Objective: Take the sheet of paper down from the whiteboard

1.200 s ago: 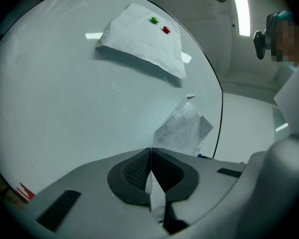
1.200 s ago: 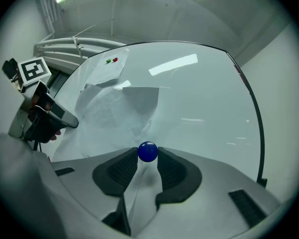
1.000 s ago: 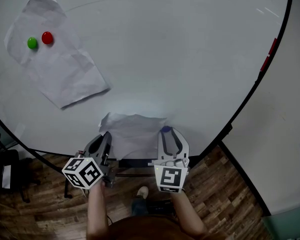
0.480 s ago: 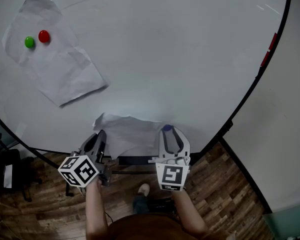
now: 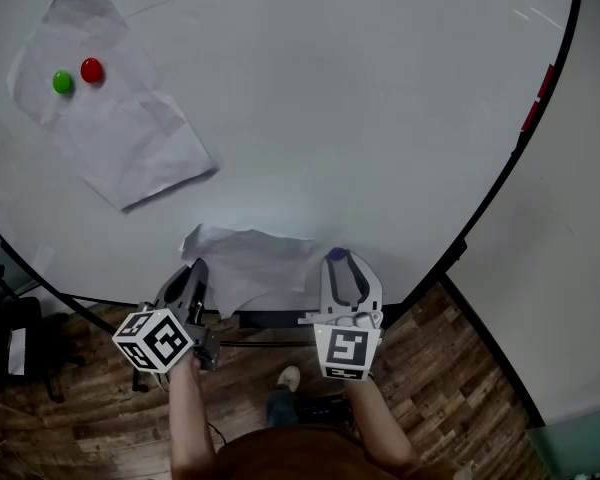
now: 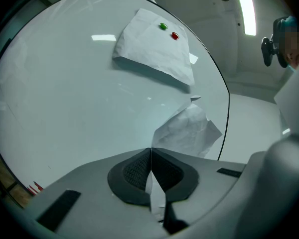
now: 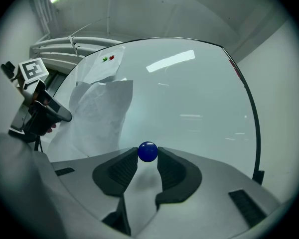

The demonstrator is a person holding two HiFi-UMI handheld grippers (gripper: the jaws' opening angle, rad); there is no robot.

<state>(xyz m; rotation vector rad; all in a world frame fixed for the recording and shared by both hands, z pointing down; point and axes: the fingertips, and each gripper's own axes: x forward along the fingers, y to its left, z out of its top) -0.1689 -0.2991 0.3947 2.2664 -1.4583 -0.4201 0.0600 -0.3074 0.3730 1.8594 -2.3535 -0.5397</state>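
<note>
A crumpled white sheet (image 5: 248, 266) hangs loose off the lower part of the whiteboard (image 5: 360, 118). My left gripper (image 5: 195, 273) is shut on its left edge; in the left gripper view the thin paper edge (image 6: 154, 193) runs between the closed pads and the sheet (image 6: 187, 131) billows beyond. My right gripper (image 5: 336, 260) is just right of the sheet, shut on a blue round magnet (image 7: 148, 152) at its fingertips. A second sheet (image 5: 110, 118) stays pinned at the upper left by a green magnet (image 5: 62, 82) and a red magnet (image 5: 91, 70).
The board's black frame (image 5: 500, 183) curves down the right side, with red markers (image 5: 536, 108) on it. Below lie a wooden floor (image 5: 450, 368), a dark chair (image 5: 10, 353) at the left, and the person's shoe (image 5: 285, 380). A person (image 6: 289, 39) stands at the left gripper view's right edge.
The left gripper has shifted slightly left and the loose sheet has come with it, away from the right gripper. The right gripper with the blue magnet has stayed put.
</note>
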